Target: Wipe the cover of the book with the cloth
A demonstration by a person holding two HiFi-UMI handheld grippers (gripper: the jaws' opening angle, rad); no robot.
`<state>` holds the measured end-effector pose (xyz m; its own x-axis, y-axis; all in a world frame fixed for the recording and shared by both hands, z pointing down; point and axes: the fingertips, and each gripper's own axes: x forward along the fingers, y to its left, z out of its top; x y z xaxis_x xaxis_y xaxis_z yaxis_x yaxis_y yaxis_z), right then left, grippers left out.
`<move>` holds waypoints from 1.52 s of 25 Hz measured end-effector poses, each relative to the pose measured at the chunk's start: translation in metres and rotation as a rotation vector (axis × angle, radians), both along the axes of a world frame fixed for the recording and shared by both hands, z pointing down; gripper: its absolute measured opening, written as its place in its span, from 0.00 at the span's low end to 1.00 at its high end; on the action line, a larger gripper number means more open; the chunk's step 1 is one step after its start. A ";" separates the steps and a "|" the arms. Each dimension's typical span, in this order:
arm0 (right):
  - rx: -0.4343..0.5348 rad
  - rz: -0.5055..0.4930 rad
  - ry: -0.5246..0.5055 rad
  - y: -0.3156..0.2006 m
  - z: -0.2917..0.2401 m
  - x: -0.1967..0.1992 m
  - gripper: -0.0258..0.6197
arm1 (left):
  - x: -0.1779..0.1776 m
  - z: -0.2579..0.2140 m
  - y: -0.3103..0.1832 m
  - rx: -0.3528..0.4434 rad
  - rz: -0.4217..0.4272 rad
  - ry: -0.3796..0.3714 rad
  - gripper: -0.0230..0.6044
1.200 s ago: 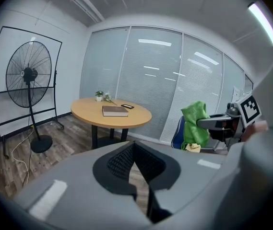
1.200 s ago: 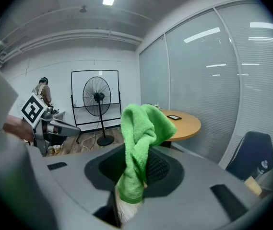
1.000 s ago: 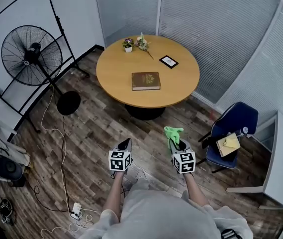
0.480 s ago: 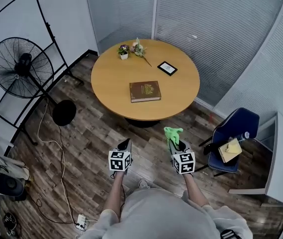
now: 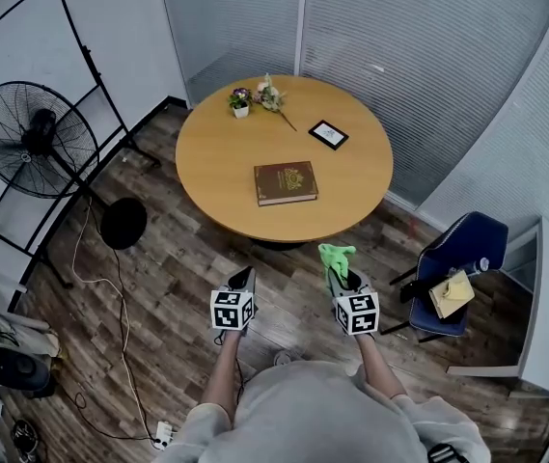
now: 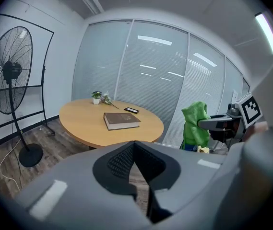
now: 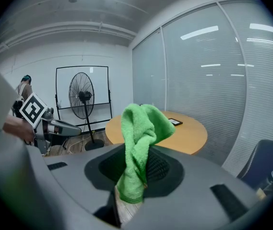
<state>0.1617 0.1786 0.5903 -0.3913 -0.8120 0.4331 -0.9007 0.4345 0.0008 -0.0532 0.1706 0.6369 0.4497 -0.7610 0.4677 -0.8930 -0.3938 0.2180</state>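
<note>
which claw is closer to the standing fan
Left. The left claw is over the floor on the fan's side; the right claw, holding the cloth, is farther away, near the blue chair.

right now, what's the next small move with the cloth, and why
Probably step forward and carry the right claw toward the table. It is shut on the green cloth, but it hangs over the floor short of the table's edge, while the book lies closed near the table's middle, likely beyond the cloth's reach from here.

Fluffy green terry cloth (image 7: 138,143), smooth matt wooden table (image 5: 226,172), grainy plank floor (image 5: 168,268).
</note>
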 end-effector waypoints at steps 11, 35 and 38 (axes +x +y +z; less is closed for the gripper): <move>-0.008 0.002 -0.003 -0.013 0.005 -0.007 0.19 | -0.004 0.005 -0.016 -0.012 0.015 -0.008 0.05; -0.048 -0.095 -0.041 -0.149 0.022 -0.043 0.19 | -0.036 0.010 -0.128 -0.049 -0.064 -0.043 0.05; -0.048 -0.112 -0.048 -0.179 0.020 -0.046 0.19 | -0.036 0.006 -0.154 -0.051 -0.079 -0.047 0.05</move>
<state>0.1155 -0.0008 0.6101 -0.4993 -0.7407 0.4495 -0.8452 0.5306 -0.0644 -0.0895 0.0166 0.6431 0.3658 -0.7677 0.5262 -0.9306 -0.3113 0.1927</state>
